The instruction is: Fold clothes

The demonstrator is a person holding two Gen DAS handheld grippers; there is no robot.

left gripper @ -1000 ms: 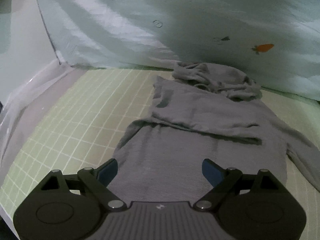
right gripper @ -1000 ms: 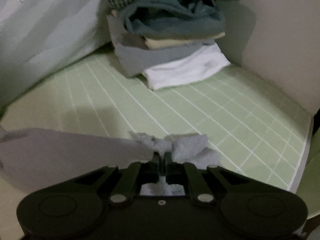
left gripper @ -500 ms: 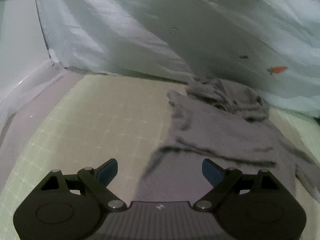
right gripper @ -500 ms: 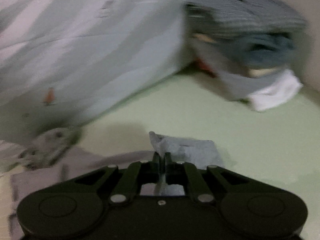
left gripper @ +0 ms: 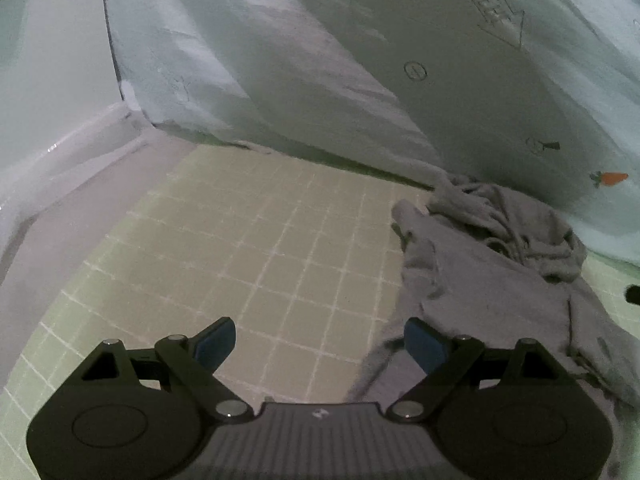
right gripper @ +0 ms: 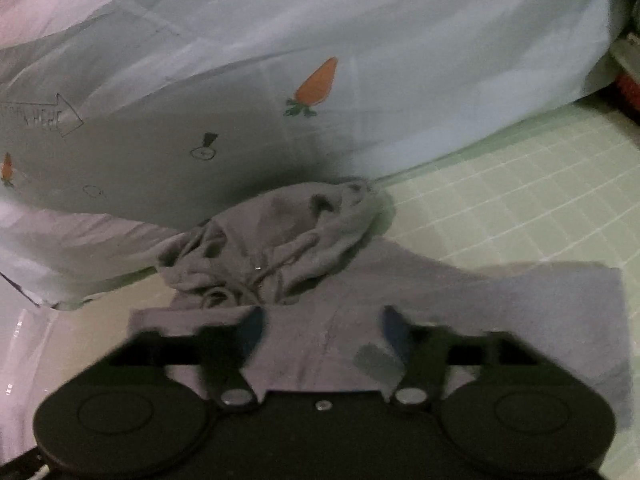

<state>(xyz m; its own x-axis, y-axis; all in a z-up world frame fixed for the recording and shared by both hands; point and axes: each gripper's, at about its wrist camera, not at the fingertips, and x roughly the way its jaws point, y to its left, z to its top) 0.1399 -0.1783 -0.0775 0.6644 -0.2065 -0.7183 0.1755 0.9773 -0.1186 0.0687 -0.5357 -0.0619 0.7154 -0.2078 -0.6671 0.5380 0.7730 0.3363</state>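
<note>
Grey hoodie (right gripper: 320, 344) lies flat on the green grid sheet (left gripper: 256, 264) against the carrot-print bedding (right gripper: 360, 80), hood (right gripper: 280, 240) bunched, sleeve (right gripper: 560, 300) spread right; left tool (left gripper: 320, 344) open and empty, right tool (right gripper: 320, 328) opening, gripping nothing.

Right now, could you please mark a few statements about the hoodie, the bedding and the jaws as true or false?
1. The grey hoodie lies on a green checked sheet. True.
2. The left gripper has its jaws clamped on the hoodie's sleeve. False: they stand wide apart, holding nothing.
3. The pale quilt behind the hoodie is printed with carrots. True.
4. The hood is folded flat and smooth. False: it is bunched up against the quilt.
5. The right gripper pinches a cuff. False: its jaws are opening, nothing pinched between them.
</note>
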